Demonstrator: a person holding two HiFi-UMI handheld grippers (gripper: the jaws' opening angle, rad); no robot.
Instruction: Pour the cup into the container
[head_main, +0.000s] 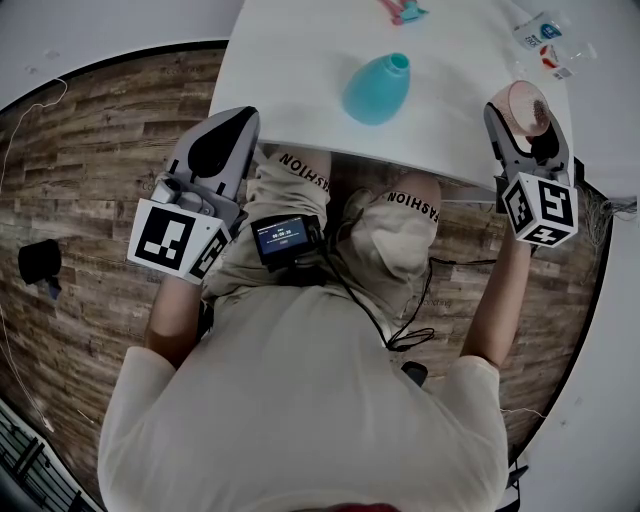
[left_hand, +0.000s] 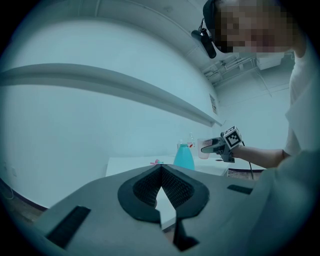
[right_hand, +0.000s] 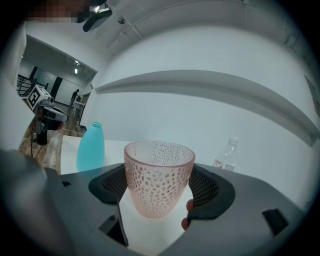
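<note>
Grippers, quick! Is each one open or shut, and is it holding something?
Left gripper: shut, jaws together, nothing between them.
Right gripper: shut on the pink cup, which is upright.

Floor (head_main: 90, 150): wood-look planks, mottled brown and grey.
Worktop (head_main: 300, 70): white, plain, straight-edged.
Wall (right_hand: 210, 125): pale, bare, crossed by one long horizontal ledge (right_hand: 200, 80).
Ceiling (left_hand: 235, 65): exposed rails and fittings.
Railing (head_main: 30, 465): dark bars at the floor's edge.
Light: bright, even.
</note>
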